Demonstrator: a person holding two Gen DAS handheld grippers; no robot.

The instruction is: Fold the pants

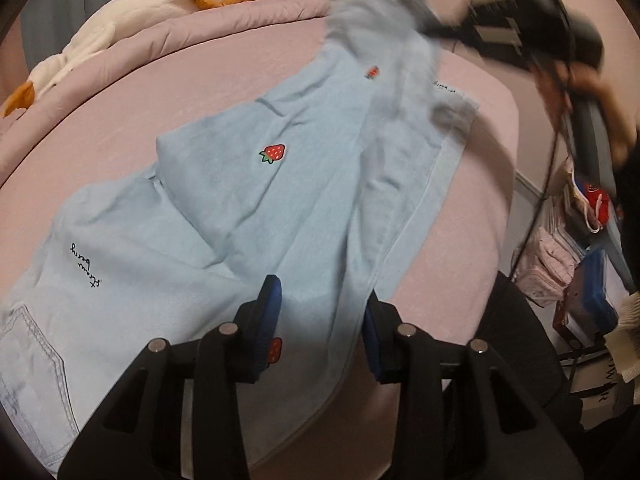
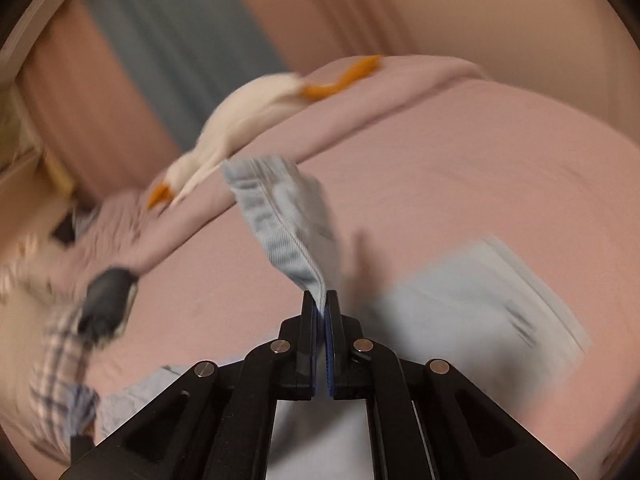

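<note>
Left wrist view. Item: pants (image 1: 248, 208), light blue denim with strawberry patches, lying on a pink bed (image 1: 120, 128). Long axis runs diagonally, from the pocketed waist end at lower left toward the far upper right. The far end is raised off the bed and blurred, held up by the right gripper (image 1: 424, 26), whose finger state cannot be read from here. Left gripper (image 1: 322, 316): fingers spread, nothing between them, hovering over the near leg edge where the fabric meets the bed; whether the pads touch the cloth cannot be told. A white plush goose (image 1: 120, 20) rests on the rolled quilt at the far side of the bed. Clutter stands beyond the bed at right.

Right wrist view. Heavy motion blur. Right gripper (image 2: 321, 300): fingers pressed together, pinching a seamed hem edge of the pants (image 2: 280, 216), which rises up and away from the tips. A further pale blue portion lies flat on the bed (image 2: 480, 168) to the right, and more fabric hangs below the fingers. The plush goose (image 2: 240, 120) shows at upper left.

Judgement: the fold turns on carrying the lifted end along the long axis toward the waist; the right gripper has that end, while the left is nearer the waist half and placed to steady it.
</note>
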